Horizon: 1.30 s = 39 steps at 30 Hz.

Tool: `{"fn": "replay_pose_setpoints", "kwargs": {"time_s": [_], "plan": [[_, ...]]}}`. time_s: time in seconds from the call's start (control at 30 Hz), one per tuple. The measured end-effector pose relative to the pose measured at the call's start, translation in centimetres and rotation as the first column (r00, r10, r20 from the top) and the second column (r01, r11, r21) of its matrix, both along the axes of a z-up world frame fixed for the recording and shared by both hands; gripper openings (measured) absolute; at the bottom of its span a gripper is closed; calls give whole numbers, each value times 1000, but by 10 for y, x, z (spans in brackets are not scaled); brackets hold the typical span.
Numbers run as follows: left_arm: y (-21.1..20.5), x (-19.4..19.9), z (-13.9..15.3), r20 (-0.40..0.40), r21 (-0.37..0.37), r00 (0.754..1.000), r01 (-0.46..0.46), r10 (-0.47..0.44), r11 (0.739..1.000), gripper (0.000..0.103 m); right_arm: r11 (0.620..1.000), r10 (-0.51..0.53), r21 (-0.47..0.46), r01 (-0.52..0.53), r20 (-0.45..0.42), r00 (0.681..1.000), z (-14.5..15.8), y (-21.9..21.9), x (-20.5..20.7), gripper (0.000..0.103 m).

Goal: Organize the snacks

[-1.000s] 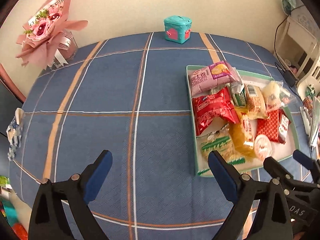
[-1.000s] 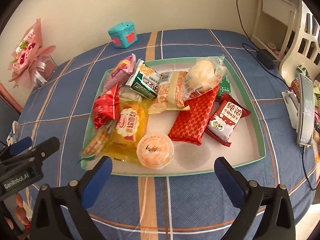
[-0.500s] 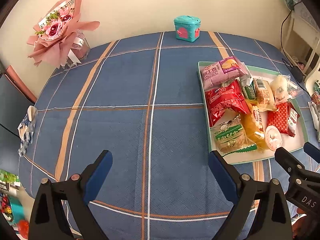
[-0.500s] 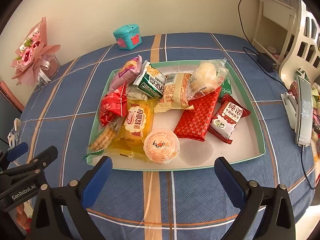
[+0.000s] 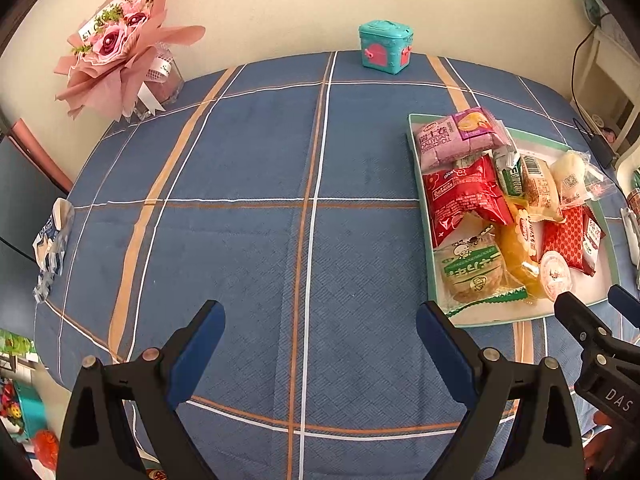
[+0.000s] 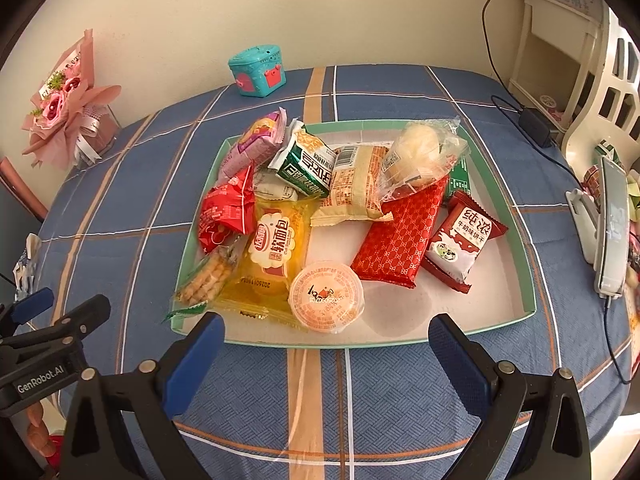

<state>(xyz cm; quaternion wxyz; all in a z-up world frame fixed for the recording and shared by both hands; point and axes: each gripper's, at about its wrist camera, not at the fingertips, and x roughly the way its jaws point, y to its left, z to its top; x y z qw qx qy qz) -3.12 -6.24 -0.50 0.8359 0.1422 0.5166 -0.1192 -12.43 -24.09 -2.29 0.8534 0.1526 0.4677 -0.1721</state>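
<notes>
Two grippers hang above the table, both spread wide and holding nothing. The left gripper (image 5: 318,334) has its blue pads over bare blue checked tablecloth (image 5: 248,208), touching none of it, and the tray sits off to its right side. The right gripper (image 6: 326,344) points straight at the tray (image 6: 496,322), its pads just short of the near rim and apart from every packet. Each gripper shows at the edge of the other's view, so they are side by side at the near edge of the table.

One mint-rimmed tray holds all the snacks in a loose heap. Counting what shows: one purple packet (image 6: 256,142) at the far left corner, one red crinkled bag (image 6: 228,210) beside it, one green and white carton-like pack (image 6: 306,164), one beige wrapped bar (image 6: 352,186), one clear bag with a pale bun (image 6: 420,152), one red patterned packet (image 6: 400,232), one red and white milk-biscuit packet (image 6: 460,242), one yellow soft-bread pack (image 6: 270,258), one bag of stick biscuits (image 6: 206,280), and one round jelly cup (image 6: 326,296) nearest the right gripper. Some packets underneath are partly hidden.

Beyond the tray stand one teal toy chest (image 6: 258,72) by the wall and one pink bouquet (image 5: 120,52) at the far left corner.
</notes>
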Motion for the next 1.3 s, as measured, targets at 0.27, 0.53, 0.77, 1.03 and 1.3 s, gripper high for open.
{"fn": "replay_pose_setpoints", "kwargs": {"time_s": [0.27,0.53,0.77,1.03,1.3], "plan": [[0,1,-2,-11,4,1000,-1,1,1000,97,1000,-4,3,4,-3,1000,-2,0,1,103],[-2,3,-3,-21,6,1000,0,0,1000,97,1000,-3,3,3,-8,1000,-3,0,2,103],[-1,5,-5,-31,3,999,-15,15,1000,97,1000,-3,2,3,-9,1000,-3,1,2,103],[-2,6,-5,-38,2,999,-18,18,1000,97,1000,-1,0,1,-15,1000,-4,1,2,103],[-2,6,-6,-41,1,999,-22,22,1000,96,1000,1,-2,-1,-22,1000,-6,2,3,103]]}}
